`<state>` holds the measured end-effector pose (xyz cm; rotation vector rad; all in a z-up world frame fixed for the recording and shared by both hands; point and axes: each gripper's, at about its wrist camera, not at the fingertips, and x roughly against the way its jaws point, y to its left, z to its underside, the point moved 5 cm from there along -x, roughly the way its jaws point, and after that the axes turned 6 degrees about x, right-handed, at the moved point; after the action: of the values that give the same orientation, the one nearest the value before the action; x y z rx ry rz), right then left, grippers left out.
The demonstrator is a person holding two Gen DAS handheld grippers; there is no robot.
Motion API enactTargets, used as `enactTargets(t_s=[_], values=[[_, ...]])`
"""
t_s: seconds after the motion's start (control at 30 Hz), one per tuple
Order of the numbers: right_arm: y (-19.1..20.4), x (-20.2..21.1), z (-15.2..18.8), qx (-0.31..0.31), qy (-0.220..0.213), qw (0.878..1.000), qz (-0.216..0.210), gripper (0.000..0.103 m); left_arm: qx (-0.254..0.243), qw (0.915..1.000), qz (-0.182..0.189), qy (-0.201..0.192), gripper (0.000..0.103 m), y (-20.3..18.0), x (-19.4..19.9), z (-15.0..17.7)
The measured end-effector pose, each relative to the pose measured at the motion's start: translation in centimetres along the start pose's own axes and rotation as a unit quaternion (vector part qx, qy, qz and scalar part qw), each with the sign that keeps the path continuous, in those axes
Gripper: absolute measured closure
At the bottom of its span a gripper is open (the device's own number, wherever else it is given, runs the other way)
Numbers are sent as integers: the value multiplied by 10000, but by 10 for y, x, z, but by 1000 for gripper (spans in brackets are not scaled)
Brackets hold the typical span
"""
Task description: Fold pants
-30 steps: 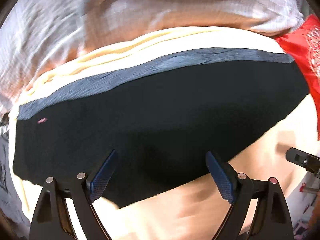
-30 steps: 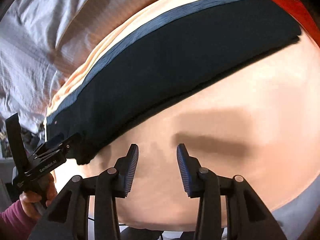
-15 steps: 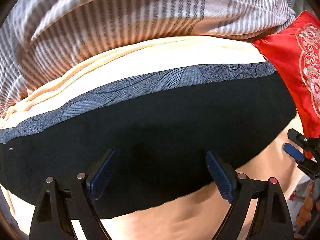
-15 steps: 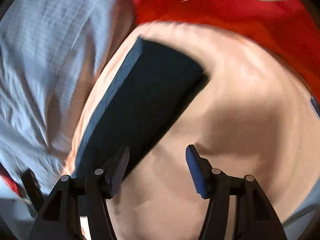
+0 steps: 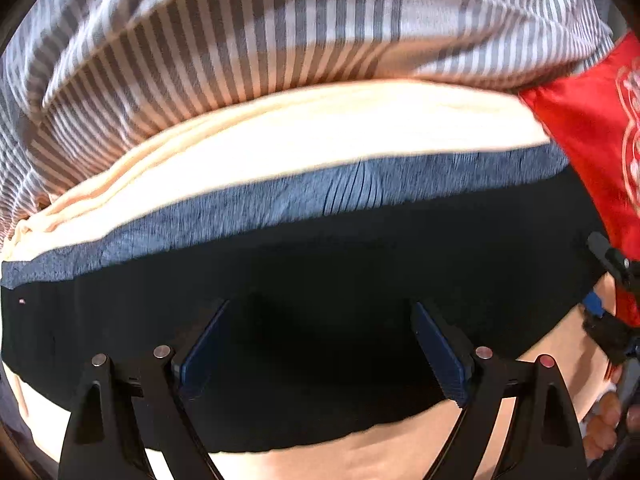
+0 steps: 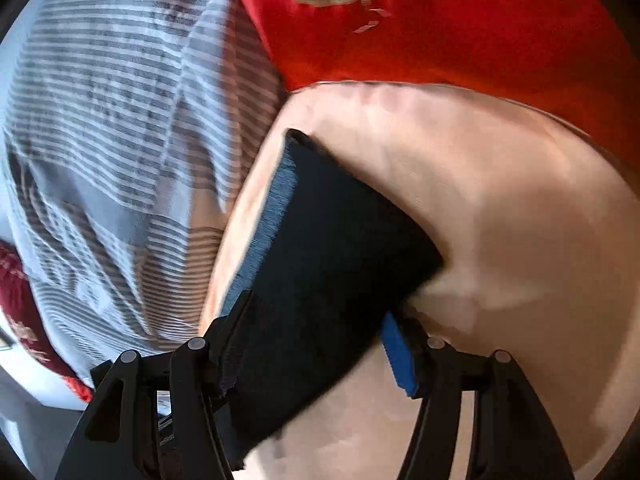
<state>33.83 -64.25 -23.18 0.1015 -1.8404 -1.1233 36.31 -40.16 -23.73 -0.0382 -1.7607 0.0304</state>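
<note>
Dark folded pants [image 5: 320, 300], blue-grey waistband [image 5: 280, 200] along far edge, flat on peach sheet [image 5: 320, 132] of bed. Left gripper [image 5: 320, 344] above pants, jaws spread wide, holding nothing. Right gripper [image 6: 316, 360] at pants end [image 6: 328, 240], jaws apart, straddling the fabric, not clamped. Striped blanket [image 5: 240, 40] and red cushion [image 6: 440, 20] nearby.

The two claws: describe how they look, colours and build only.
The left claw has two black, angular plastic fingers with triangular cut-outs, round silver rivets and one reddish rivet. Ridged blue pads line the inner faces. The right claw has the same black frame, silver rivets and a brighter blue ridged pad. No cables, sleeves or readable markings show.
</note>
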Motion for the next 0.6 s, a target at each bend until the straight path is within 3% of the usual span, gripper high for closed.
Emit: enactTargets(t_s=[0.17,0.23,0.33,0.4,0.43,0.47,0.6], values=[[25,5,-4,324,-4,9984,-454,38,252,9994,-48,-242,12,-1,5,-27],[26,-1,-5,453,154,9984,-289,38,328,9992,-76,-232,12,2,4,-31],[14,-19,-11,144,357,9991,-180,40,441,9982,-286,-290,12,11,2,-44],[5,-31,-15,-109,510,9986,-84,58,596,9972,-297,-340,12,15,0,-51],[1,-35,-16,-252,560,9981,-81,79,655,9969,-280,-341,12,16,-3,-54],[-2,-38,-16,-405,620,9972,-108,86,652,9969,-301,-334,12,15,-7,-56],[-2,-38,-13,-421,670,9966,-228,89,287,9964,-736,-293,12,7,-42,-57]])
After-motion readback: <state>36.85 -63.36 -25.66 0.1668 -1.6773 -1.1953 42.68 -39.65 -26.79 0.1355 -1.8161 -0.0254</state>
